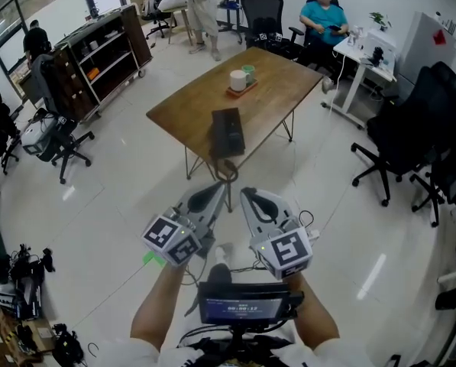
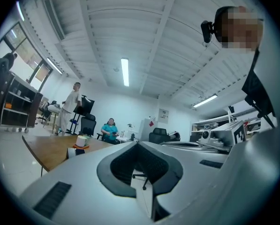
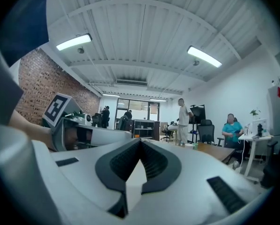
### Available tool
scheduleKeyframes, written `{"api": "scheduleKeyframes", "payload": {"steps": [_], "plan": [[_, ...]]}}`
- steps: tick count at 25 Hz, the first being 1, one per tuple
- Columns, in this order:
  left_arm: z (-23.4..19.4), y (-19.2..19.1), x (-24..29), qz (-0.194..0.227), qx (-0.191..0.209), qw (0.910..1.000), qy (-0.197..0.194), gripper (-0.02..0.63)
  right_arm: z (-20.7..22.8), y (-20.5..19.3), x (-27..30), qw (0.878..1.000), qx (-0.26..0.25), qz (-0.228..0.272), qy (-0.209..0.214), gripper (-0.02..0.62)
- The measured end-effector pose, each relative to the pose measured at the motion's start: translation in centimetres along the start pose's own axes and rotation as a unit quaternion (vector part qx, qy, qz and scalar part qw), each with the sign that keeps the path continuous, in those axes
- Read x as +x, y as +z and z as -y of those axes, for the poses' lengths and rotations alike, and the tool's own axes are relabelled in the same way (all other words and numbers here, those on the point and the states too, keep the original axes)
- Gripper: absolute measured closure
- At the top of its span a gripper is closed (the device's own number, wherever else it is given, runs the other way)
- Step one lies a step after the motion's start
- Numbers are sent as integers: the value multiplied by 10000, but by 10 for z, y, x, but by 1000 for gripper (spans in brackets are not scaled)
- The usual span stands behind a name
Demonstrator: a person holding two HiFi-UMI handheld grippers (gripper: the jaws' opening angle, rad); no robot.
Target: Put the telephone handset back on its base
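A black telephone (image 1: 228, 132) lies near the front edge of a wooden table (image 1: 182, 105), and its cord (image 1: 227, 170) hangs over that edge. I cannot make out the handset apart from the base. My left gripper (image 1: 211, 195) and right gripper (image 1: 251, 198) are held side by side close to my body, well short of the table and apart from the phone. Both point forward with their tips meeting and nothing between them. The left gripper (image 2: 139, 145) and the right gripper (image 3: 140, 142) show shut in their own views too.
A white mug and a green cup (image 1: 243, 76) stand on a tray at the table's far end. Black office chairs (image 1: 399, 140) stand to the right and a dark shelf unit (image 1: 98, 56) to the left. A seated person (image 1: 319, 17) and a standing person (image 1: 203, 10) are at the back.
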State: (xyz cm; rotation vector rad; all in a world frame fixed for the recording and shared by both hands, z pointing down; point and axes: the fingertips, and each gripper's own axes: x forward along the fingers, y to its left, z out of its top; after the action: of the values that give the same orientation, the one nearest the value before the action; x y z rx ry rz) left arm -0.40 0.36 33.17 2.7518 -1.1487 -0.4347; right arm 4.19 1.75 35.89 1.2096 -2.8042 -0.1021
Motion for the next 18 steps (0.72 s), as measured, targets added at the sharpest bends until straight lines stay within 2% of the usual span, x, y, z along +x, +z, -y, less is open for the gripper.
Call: {"api": "scheduleKeyframes", "payload": {"steps": [7,18], "plan": [[32,18,-27,183,551,9976,371,604,-26,17,-27,9997,31,207,136,595],[65,33,-42,445,932,9933,523,604,-41,25,-53,9990,143,389,154,595]]}}
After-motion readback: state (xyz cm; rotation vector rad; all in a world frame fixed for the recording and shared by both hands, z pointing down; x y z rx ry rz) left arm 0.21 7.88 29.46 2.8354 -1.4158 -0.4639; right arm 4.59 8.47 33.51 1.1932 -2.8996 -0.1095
